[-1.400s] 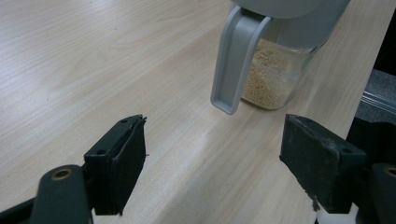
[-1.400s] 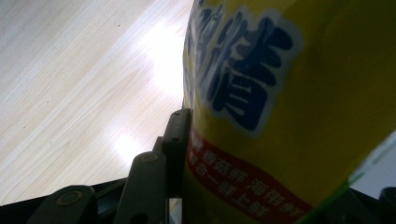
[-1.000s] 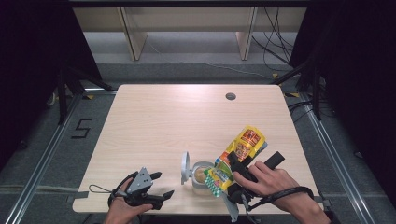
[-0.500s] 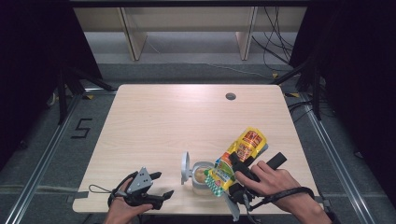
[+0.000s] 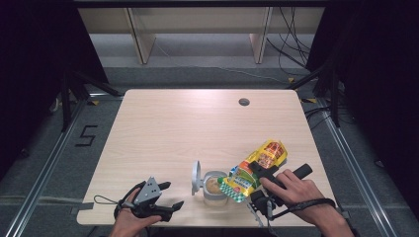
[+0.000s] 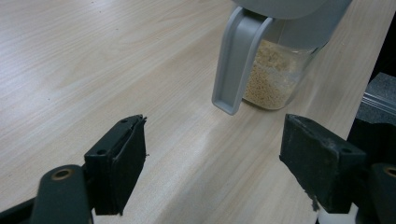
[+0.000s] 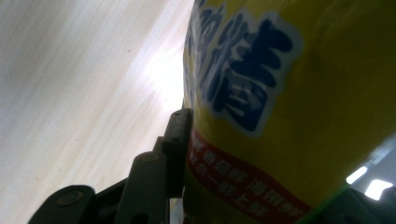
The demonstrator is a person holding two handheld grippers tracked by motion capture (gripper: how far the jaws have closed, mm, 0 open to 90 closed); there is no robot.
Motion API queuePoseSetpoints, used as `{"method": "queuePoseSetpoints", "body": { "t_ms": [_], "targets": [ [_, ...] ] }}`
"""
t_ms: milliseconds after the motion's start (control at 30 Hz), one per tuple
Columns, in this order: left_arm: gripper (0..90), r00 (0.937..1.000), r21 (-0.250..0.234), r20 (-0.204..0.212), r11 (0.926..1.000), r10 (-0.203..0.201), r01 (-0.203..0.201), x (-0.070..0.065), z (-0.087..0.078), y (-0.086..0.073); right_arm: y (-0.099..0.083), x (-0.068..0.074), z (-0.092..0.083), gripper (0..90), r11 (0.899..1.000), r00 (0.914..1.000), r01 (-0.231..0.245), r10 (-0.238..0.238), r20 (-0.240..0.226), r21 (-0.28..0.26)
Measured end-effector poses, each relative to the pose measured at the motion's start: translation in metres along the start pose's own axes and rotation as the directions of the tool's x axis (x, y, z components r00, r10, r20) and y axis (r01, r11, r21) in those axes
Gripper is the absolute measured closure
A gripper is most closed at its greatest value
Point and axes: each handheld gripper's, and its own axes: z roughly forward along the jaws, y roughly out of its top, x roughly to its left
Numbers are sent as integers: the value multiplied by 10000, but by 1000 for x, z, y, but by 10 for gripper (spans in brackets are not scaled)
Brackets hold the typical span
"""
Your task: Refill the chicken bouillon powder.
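A clear jar [image 5: 213, 187] of pale grains stands near the table's front edge, its grey flip lid [image 5: 196, 177] standing open. A yellow snack bag [image 5: 257, 165] lies tilted, its lower green end over the jar's mouth. My right gripper [image 5: 261, 174] is shut on the bag's middle. In the right gripper view one black finger [image 7: 178, 140] presses the yellow bag [image 7: 289, 116], and the other finger is hidden behind it. My left gripper [image 5: 170, 195] rests open at the front left, apart from the jar. In the left gripper view its wide jaws [image 6: 215, 163] face the jar [image 6: 275, 79] and lid flap [image 6: 233, 60].
The light wooden table [image 5: 197, 123] has a small round hole [image 5: 244, 102] at the back right. Its front edge runs just under both hands. Metal rails flank the table, and shelf legs stand behind it.
The right hand with the bag has edged slightly to the right. The left gripper has kept still.
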Motion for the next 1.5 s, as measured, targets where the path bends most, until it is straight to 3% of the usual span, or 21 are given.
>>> {"method": "queuePoseSetpoints", "body": {
  "t_ms": [133,300,433,700,733,800,833,867,933,967,1000,1033,1133,1167,1200,1233,1267,1367,1433,1467,1500],
  "targets": [
    [218,9995,26,-8,9995,320,-320,2,0,1,-10,8,1,644,9970,9975,-699,700,32,-333],
    [219,10000,-145,7,9999,-31,31,0,1,-1,-16,15,4,645,9894,9917,-1225,1251,294,-785],
    [219,10000,46,-13,10000,20,-20,0,-1,0,-22,20,5,647,9674,9767,-2094,2139,171,-1421],
    [219,9993,20,-6,9993,366,-366,2,-1,1,-35,29,7,656,9189,9391,-3384,3434,-107,-2028],
    [219,9994,22,-11,9994,332,-332,2,-1,1,-35,34,6,656,8933,9114,-4085,4103,-310,-1874],
    [218,9994,21,-50,9994,353,-353,1,-1,2,-39,32,6,658,8972,9212,-3833,3886,-203,-2192],
    [219,9994,-13,-4,9994,347,-347,1,-1,2,-39,36,5,658,8742,8972,-4370,4404,-336,-2115],
    [218,9996,2,-28,9996,281,-281,0,-1,2,-40,33,6,659,8836,9110,-4068,4112,-312,-2320],
    [218,9997,29,-69,9998,220,-220,0,-1,1,-43,32,7,660,8826,9159,-3934,4006,-262,-2574],
    [218,9998,-6,12,9998,188,-188,0,-1,1,-43,38,6,660,8355,8700,-4864,4902,-530,-2557],
    [218,10000,-10,5,10000,85,-85,0,-1,1,-45,38,7,661,8286,8656,-4953,4963,-671,-2610],
    [219,10000,-35,-3,10000,24,-24,-1,-1,1,-47,34,8,661,8483,8903,-4463,4529,-462,-2848],
    [219,10000,-13,1,10000,72,-72,0,-1,1,-50,36,9,663,8279,8742,-4759,4822,-567,-2969],
    [218,10000,-12,6,10000,53,-53,-1,-1,1,-53,40,11,664,7936,8418,-5321,5332,-839,-2951],
    [218,10000,-12,7,10000,61,-61,0,-1,1,-54,40,13,665,7974,8499,-5175,5210,-787,-3104],
    [219,10000,-11,6,10000,60,-60,0,-1,1,-56,41,14,666,7902,8444,-5276,5281,-902,-3120],
    [219,10000,-8,8,10000,65,-65,0,-1,1,-56,43,15,666,7669,8237,-5596,5565,-1087,-3141],
    [219,9998,19,-60,9998,212,-211,0,-1,1,-60,44,19,671,7490,8103,-5781,5735,-1204,-3236],
    [218,9999,-1,-22,9999,115,-115,-1,-1,1,-63,49,22,673,6952,7595,-6422,6340,-1457,-3229],
    [219,9998,12,-33,9998,202,-202,-1,-1,2,-65,48,24,674,6976,7663,-6332,6259,-1452,-3353],
    [218,9991,54,-19,9991,417,-417,1,-1,2,-66,49,25,676,6790,7491,-6535,6438,-1564,-3345]
  ]
}}
